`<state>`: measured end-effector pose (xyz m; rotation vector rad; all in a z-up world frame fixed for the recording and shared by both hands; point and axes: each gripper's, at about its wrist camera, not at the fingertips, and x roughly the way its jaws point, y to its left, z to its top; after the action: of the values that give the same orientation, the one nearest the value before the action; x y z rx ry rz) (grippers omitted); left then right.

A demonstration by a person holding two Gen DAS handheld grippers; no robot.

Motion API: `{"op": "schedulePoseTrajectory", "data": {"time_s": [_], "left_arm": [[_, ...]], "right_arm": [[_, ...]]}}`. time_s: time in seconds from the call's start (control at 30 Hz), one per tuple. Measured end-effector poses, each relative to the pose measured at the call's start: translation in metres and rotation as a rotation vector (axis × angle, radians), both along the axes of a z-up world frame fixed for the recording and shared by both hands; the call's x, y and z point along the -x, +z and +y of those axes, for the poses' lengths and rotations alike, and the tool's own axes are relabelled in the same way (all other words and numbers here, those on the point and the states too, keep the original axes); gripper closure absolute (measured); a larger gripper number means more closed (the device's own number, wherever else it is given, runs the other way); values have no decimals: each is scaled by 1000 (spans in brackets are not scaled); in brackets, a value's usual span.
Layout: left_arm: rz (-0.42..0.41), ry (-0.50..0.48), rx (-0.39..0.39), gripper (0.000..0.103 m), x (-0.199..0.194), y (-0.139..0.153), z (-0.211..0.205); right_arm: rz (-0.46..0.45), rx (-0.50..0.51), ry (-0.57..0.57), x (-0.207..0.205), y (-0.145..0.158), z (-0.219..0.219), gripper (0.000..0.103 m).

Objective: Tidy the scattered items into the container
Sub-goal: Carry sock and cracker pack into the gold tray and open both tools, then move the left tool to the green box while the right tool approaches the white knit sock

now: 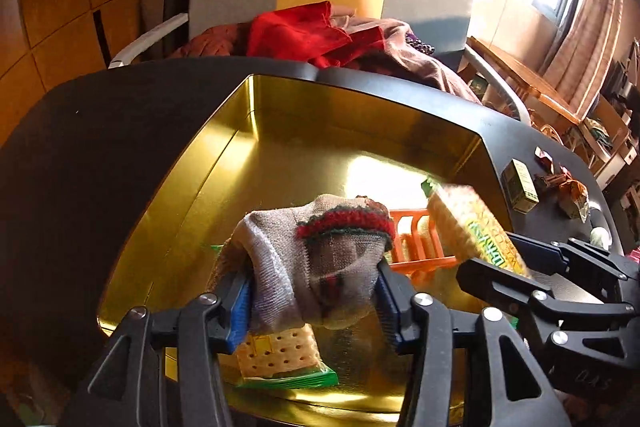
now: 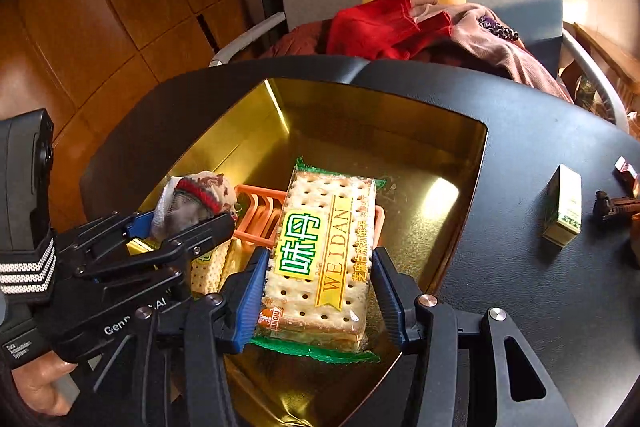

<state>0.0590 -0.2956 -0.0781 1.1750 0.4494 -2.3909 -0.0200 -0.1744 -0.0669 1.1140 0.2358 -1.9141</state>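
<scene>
Over the open gold tin (image 1: 320,119) my left gripper (image 1: 311,279) is shut on a balled grey sock (image 1: 320,255) with a red and green band. The sock bulges between both blue pads. Just to its right, my right gripper (image 2: 320,259) is shut on a flat cracker pack (image 2: 316,211) with green ends, also above the tin (image 2: 360,115). The right wrist view shows the left gripper (image 2: 188,219) and the sock (image 2: 200,195) at the left. In the left wrist view the right gripper (image 1: 492,255) holds the pack (image 1: 464,223) tilted.
In the tin lie an orange plastic rack (image 1: 416,239) and another cracker pack (image 1: 280,355). On the black table (image 2: 540,287) to the right sit a small green-yellow box (image 2: 564,207), wrapped sweets (image 1: 568,191) and a dark item (image 2: 612,207). A chair with heaped clothes (image 1: 304,31) stands behind.
</scene>
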Motion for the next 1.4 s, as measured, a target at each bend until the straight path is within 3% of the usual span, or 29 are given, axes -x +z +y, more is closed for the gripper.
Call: {"op": "schedulePoseTrajectory", "data": {"time_s": [0.37, 0.63, 0.77, 1.07, 1.4], "left_arm": [[19, 30, 26, 40, -17, 10, 7], [61, -53, 84, 36, -7, 36, 38], [65, -79, 47, 36, 2, 39, 48], [54, -251, 43, 36, 40, 47, 112], [-16, -413, 79, 36, 111, 35, 186]], "right_arm": [[-33, 70, -76, 0, 4, 31, 50], [-62, 140, -236, 4, 6, 103, 43], [-81, 145, -335, 9, 0, 148, 41], [-75, 128, -525, 11, -16, 238, 34], [-108, 113, -693, 18, -39, 314, 30]]}}
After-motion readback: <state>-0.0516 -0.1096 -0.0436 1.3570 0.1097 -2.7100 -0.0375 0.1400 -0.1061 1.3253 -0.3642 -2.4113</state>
